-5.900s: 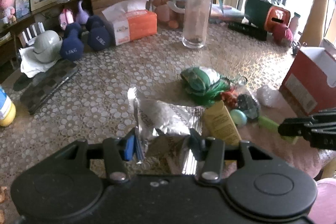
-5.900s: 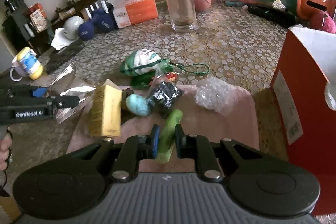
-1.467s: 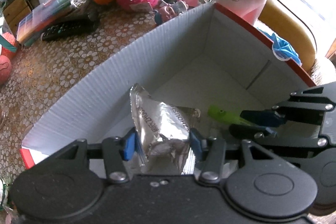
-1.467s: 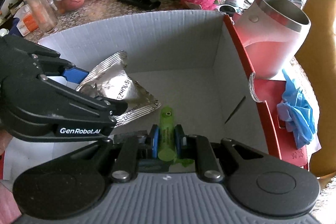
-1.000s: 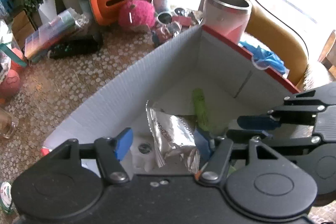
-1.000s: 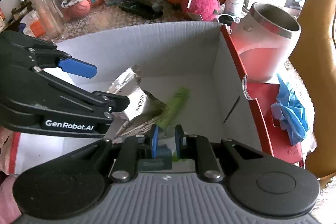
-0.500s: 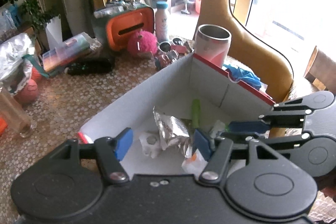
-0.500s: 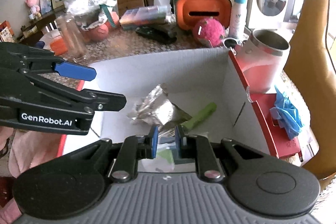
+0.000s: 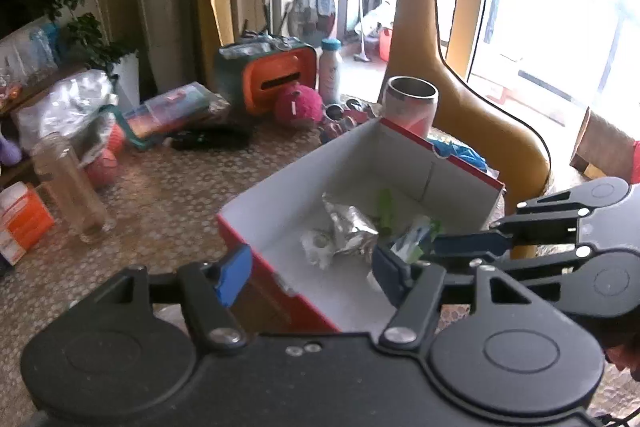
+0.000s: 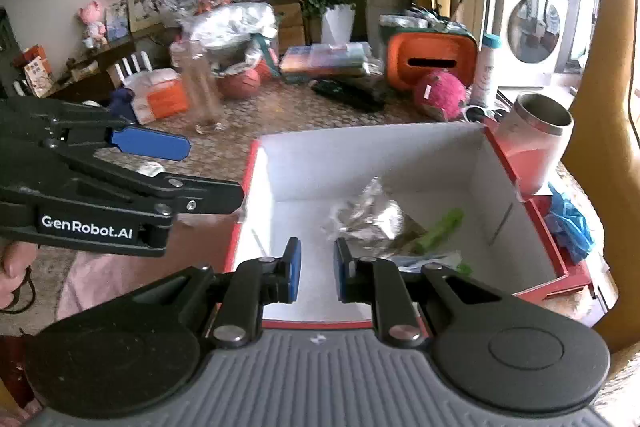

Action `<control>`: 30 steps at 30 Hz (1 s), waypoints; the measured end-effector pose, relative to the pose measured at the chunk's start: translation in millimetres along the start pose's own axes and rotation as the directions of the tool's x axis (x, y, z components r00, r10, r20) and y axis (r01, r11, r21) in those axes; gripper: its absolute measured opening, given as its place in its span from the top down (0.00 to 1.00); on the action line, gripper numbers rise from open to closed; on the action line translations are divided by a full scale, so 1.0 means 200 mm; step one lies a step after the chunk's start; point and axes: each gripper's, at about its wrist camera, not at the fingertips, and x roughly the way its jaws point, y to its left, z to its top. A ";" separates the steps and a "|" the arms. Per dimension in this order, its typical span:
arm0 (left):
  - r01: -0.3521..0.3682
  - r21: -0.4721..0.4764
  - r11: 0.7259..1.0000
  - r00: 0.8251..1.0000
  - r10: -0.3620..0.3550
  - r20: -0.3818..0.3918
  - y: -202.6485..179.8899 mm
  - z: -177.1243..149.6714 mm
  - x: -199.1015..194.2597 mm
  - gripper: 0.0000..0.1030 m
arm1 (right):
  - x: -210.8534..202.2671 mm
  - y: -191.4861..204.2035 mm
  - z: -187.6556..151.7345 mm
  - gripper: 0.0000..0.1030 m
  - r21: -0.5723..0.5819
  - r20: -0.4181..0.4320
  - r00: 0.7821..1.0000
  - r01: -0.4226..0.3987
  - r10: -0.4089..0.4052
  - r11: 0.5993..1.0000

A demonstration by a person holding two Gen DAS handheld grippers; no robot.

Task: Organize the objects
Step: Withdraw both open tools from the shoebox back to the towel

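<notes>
So, left gripper (image 9: 308, 269) jaws wide and just been opening, nothing between, right gripper (image 10: 316, 273) narrowly parted, empty, foil bag (image 10: 370, 217) in red box (image 10: 536, 219).

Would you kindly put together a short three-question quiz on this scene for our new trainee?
1. True or false: the crumpled silver foil packet lies inside the red cardboard box with white inside.
2. What does the left gripper hold?
3. Which stands beside the box: A) steel tumbler, B) blue kettle?

Key: 1 true. 2 nothing; its jaws, just opening wider, stand empty. 3 A.
</notes>
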 end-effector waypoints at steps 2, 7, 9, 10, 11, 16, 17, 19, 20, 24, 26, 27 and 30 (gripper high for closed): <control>-0.014 0.001 1.000 1.000 0.014 0.021 0.03 -0.05 -0.06 0.26 | -0.02 0.05 -0.01 0.84 0.001 0.014 1.000 -0.012 0.012 1.000; -0.033 -0.037 0.999 0.998 0.034 0.046 0.14 -0.15 -0.17 0.26 | -0.04 0.18 -0.04 0.84 0.001 0.035 0.999 -0.037 0.037 0.999; -0.043 -0.054 0.998 0.998 0.046 0.051 0.18 -0.20 -0.21 0.26 | -0.04 0.24 -0.05 0.79 -0.005 0.042 0.998 -0.049 0.049 0.999; -0.050 -0.059 0.997 0.997 0.053 0.053 0.21 -0.23 -0.23 0.26 | -0.04 0.26 -0.05 0.77 -0.007 0.046 0.997 -0.055 0.055 0.998; -0.056 -0.066 0.996 0.997 0.059 0.054 0.23 -0.25 -0.25 0.26 | -0.04 0.29 -0.06 0.73 -0.010 0.049 0.997 -0.065 0.066 0.998; -0.072 -0.113 0.991 0.996 0.077 0.043 0.36 -0.36 -0.32 0.21 | -0.01 0.43 -0.08 0.71 -0.025 0.046 0.994 -0.098 0.099 0.995; -0.076 -0.118 0.990 0.996 0.082 0.042 0.38 -0.38 -0.32 0.21 | 0.00 0.45 -0.08 0.71 -0.025 0.043 0.993 -0.106 0.107 0.994; -0.087 -0.133 0.987 0.995 0.093 0.041 0.43 -0.42 -0.34 0.18 | 0.01 0.50 -0.09 0.68 -0.020 0.042 0.992 -0.118 0.118 0.993; -0.090 -0.141 0.986 0.995 0.097 0.039 0.46 -0.44 -0.35 0.18 | 0.02 0.52 -0.09 0.61 -0.019 0.043 0.992 -0.121 0.122 0.992; -0.109 -0.161 0.981 0.993 0.115 0.030 0.54 -0.52 -0.38 0.15 | 0.04 0.60 -0.10 0.42 -0.034 0.058 0.989 -0.132 0.134 0.991; -0.125 -0.162 0.979 0.991 0.131 0.027 0.58 -0.55 -0.40 0.14 | 0.06 0.64 -0.11 0.42 -0.046 0.052 0.990 -0.131 0.133 0.990; -0.132 -0.163 0.978 0.990 0.138 0.027 0.59 -0.56 -0.40 0.12 | 0.07 0.66 -0.11 0.40 -0.048 0.048 0.989 -0.135 0.137 0.990; -0.136 -0.180 0.974 0.989 0.143 0.027 0.65 -0.61 -0.43 0.07 | 0.11 0.71 -0.12 0.36 -0.046 0.039 0.988 -0.148 0.150 0.988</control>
